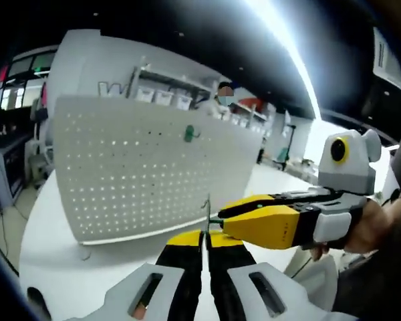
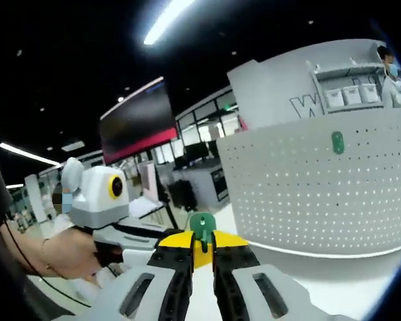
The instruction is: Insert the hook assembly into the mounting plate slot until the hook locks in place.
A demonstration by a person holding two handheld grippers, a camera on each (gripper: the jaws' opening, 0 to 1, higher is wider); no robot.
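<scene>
Joining hook parts in mid-air, ahead of the pegboard; insertion into the board not yet begun.

Left gripper (image 1: 204,242) has its jaws pressed together on a thin metal wire hook (image 1: 208,212) that stands up from the tips. Right gripper (image 2: 202,249) is clenched on a small green mounting piece (image 2: 202,227); in the left gripper view it reaches in from the right and its tips touch the wire. Judged step: seating wire into green piece. Next move calls for fine alignment of the two tips, then carrying the assembly to the white perforated pegboard (image 1: 127,167), which stands upright on the white table (image 1: 60,261) well apart from both grippers. A second green hook (image 1: 190,134) is already on the board, upper middle. Open room between grippers and board; board's lower edge and table rim are the nearby limits.
</scene>
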